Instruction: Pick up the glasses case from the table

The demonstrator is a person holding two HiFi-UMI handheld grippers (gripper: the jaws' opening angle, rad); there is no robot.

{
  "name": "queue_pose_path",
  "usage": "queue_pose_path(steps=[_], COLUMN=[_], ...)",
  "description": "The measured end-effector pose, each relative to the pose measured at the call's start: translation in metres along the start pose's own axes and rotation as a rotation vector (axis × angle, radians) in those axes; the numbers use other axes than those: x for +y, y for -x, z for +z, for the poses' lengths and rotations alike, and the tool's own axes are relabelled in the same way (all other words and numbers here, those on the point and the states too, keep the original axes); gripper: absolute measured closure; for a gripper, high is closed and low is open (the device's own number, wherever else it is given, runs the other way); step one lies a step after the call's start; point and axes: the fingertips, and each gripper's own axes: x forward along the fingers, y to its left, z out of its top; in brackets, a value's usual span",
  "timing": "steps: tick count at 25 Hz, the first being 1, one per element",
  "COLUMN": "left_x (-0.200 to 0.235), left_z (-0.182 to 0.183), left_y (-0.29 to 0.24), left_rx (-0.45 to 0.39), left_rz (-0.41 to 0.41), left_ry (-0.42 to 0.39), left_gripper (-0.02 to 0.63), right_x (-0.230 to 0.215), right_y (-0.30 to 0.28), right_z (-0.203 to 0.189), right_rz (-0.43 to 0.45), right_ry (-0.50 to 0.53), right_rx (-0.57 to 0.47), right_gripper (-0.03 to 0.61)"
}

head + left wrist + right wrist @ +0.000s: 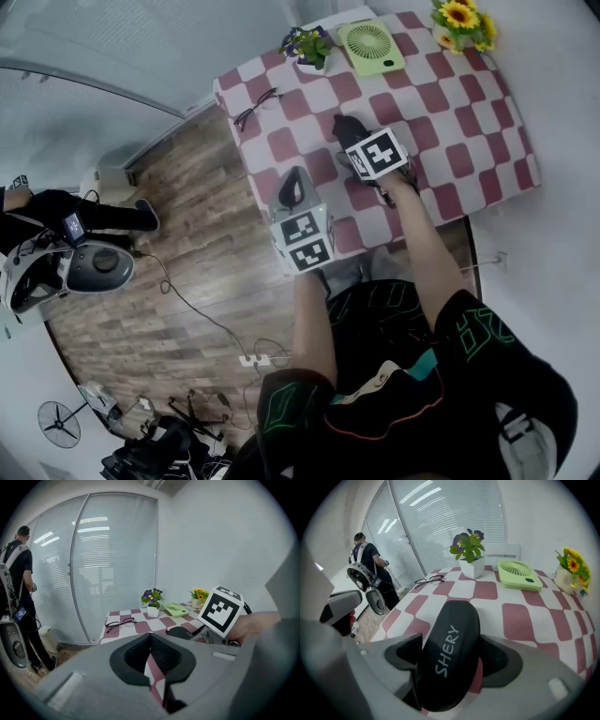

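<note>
The worktop (469,141), covered in a red-and-white checked cloth, fills the upper right of the head view, and both claws are held over its near edge. The right claw (454,660) pinches the glasses case (450,653), with one pad against each flank at its widest part. The case's long axis runs along the jaws and away from the hand, leaning a little to the right. Its far rounded end points across the cloth toward the back of the worktop, and its near end sits deep between the pads. It is a smooth, black, oval hard case with the word SHERY in pale letters running lengthwise along its top. Whether its underside touches the cloth I cannot tell. The left claw (151,656) is held just beside the right one, its pads pressed together with nothing between them and only a thin sliver of cloth showing below where they meet. Near the far edge lie a flat green fan (371,45), a pot of purple flowers (309,52) to its left and a pot of yellow flowers (461,23) at the right corner. Dark-framed spectacles (255,105) lie near the left edge, well apart from the case.
</note>
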Motion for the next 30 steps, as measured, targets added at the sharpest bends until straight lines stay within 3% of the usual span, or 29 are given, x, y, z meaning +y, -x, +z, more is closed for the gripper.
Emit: queue_pose_path(steps=[4, 12, 17, 25, 30], left_x=[0.015, 0.041, 0.036, 0.022, 0.018], left_z=[0.008, 0.039, 0.088, 0.174, 0.208], left_y=[0.000, 0.008, 0.015, 0.041, 0.052], left_rx=[-0.018, -0.097, -0.194, -0.402, -0.469], left_rz=[0.040, 0.100, 0.095, 0.058, 0.047], left_ry=[0.007, 0.020, -0.015, -0.078, -0.108], left_gripper=[0.604, 0.604, 0.604, 0.604, 0.604], right_x=[0.004, 0.010, 0.012, 0.005, 0.008], right_y=[0.010, 0.069, 0.121, 0.214, 0.259], right_z=[0.006, 0.061, 0.090, 0.137, 0.163], right_rz=[0.002, 0.000, 0.004, -0.070, -0.097], right_ry=[0.027, 0.049, 0.100, 0.163, 0.196], right_rx=[-0.049, -0.325, -0.472, -0.739, -0.869], right_gripper=[0.201, 0.202, 0.204, 0.243, 0.252])
